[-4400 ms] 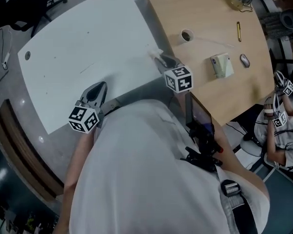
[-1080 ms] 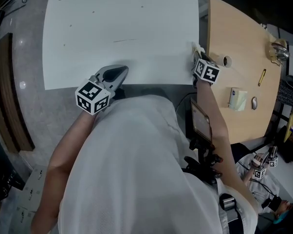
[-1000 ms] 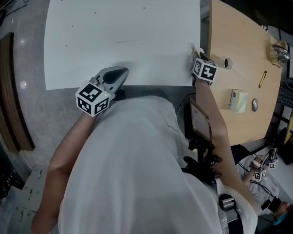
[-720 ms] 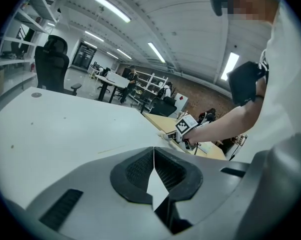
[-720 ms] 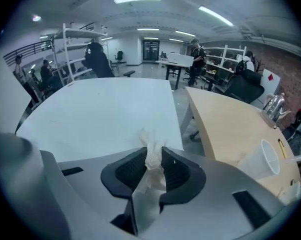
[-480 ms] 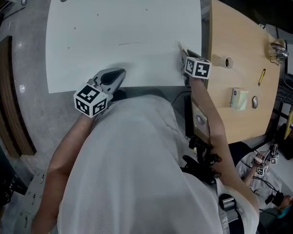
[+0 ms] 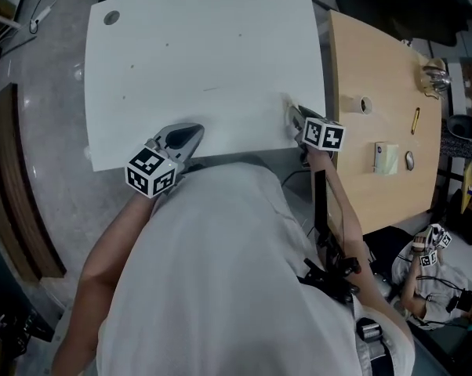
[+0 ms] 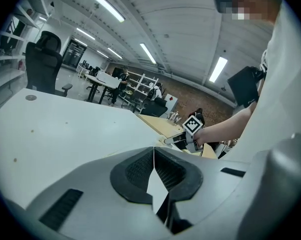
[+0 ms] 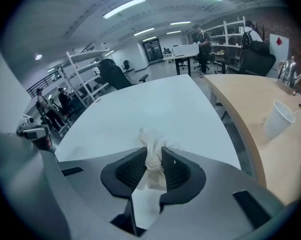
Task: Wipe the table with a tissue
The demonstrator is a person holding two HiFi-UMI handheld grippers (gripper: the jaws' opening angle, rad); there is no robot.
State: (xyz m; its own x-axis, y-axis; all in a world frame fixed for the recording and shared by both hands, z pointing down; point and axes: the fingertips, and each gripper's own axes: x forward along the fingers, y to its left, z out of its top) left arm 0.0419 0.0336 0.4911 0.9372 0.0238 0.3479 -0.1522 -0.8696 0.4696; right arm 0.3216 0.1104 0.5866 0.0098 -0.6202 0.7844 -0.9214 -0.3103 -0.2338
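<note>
Even light is given from above by long ceiling strip lights (image 8: 108,6). The white tabletop (image 7: 205,53) is rendered bright, without hard glare, and only soft shadows are cast. Both gripper views are strongly bent at the edges and darkened in the corners.

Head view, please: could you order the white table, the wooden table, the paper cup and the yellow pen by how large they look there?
1. the white table, clearly the largest
2. the wooden table
3. the paper cup and the yellow pen: too alike to rank, since the pen looks longer and the cup wider
</note>
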